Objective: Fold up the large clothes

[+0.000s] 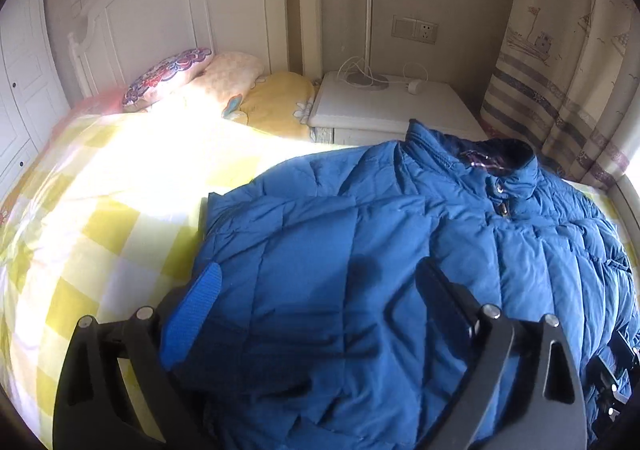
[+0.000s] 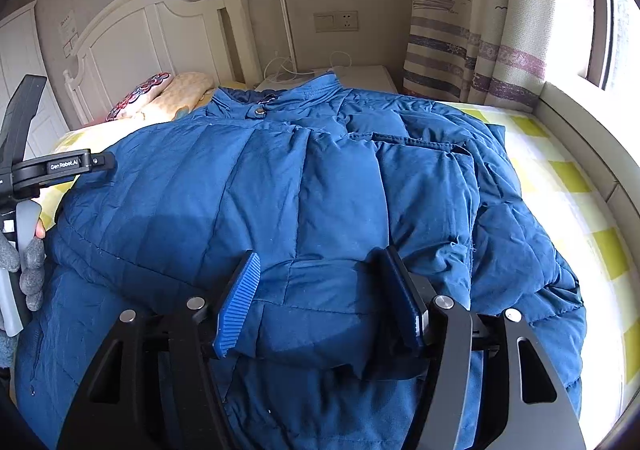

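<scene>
Blue puffer jacket on checked bedspread

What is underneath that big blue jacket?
The blue jacket lies on a yellow checked bedsheet, visible around its edges. Whatever lies directly beneath the jacket is covered.

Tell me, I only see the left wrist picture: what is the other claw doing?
Observer: The right claw has a puffy fold of the blue jacket between its pads; whether it squeezes, I cannot tell.
Visitor: Who holds my claw?
Observer: A grey-gloved hand grips the handle of the left claw, at the jacket's edge.
Visitor: Where does the light come from?
Observer: A window beside the curtain.
</scene>
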A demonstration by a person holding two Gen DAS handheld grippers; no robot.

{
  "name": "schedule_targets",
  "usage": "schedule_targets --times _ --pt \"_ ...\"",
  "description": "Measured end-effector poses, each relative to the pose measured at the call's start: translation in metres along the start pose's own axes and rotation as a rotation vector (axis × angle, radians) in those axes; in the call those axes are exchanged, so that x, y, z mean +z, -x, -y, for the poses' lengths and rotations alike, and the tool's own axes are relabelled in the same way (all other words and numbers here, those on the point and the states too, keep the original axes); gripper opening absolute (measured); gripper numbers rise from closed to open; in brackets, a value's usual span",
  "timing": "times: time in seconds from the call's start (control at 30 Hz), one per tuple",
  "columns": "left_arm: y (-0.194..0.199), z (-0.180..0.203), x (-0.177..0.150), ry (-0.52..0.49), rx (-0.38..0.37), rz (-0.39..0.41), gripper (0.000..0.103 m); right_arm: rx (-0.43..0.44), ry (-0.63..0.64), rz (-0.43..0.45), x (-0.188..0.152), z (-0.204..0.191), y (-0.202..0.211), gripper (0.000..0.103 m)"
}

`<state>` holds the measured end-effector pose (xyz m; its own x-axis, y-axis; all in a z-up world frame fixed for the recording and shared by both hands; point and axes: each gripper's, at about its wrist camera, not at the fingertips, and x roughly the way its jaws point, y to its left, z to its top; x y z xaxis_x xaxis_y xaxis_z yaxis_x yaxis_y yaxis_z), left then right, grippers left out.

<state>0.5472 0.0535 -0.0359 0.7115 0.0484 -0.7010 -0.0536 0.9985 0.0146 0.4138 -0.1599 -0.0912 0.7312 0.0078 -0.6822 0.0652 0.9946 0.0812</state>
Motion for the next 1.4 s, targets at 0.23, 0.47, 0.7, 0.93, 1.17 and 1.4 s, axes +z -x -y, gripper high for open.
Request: schedule_targets --times 0.23,0.47,0.7,0.93,1.17,1.4 --pt "-0.058 0.082 -0.012 -0.186 0.003 -0.116 0.101 0.012 -0.009 0.004 0.000 0.000 0.001 0.060" --pt "-0.021 0.090 0.002 -0.113 -0.065 -0.045 0.099 0.030 -0.016 0.005 -0.001 0.003 0.001 0.062" --pt "-0.047 0.176 -0.025 -0.312 -0.140 -0.085 0.101 0.045 -0.027 0.009 -0.001 0.004 0.002 0.062" --pt "-0.013 0.090 -0.004 -0.151 -0.229 0.000 0.100 0.074 -0.046 0.010 0.000 0.007 0.003 0.064" --pt "-0.055 -0.037 -0.016 0.067 -0.168 -0.088 0.099 0.092 -0.060 0.020 -0.001 0.007 0.005 0.065" --pt "-0.055 -0.030 -0.024 0.011 -0.128 -0.043 0.100 0.112 -0.074 0.024 -0.001 0.009 0.005 0.065"
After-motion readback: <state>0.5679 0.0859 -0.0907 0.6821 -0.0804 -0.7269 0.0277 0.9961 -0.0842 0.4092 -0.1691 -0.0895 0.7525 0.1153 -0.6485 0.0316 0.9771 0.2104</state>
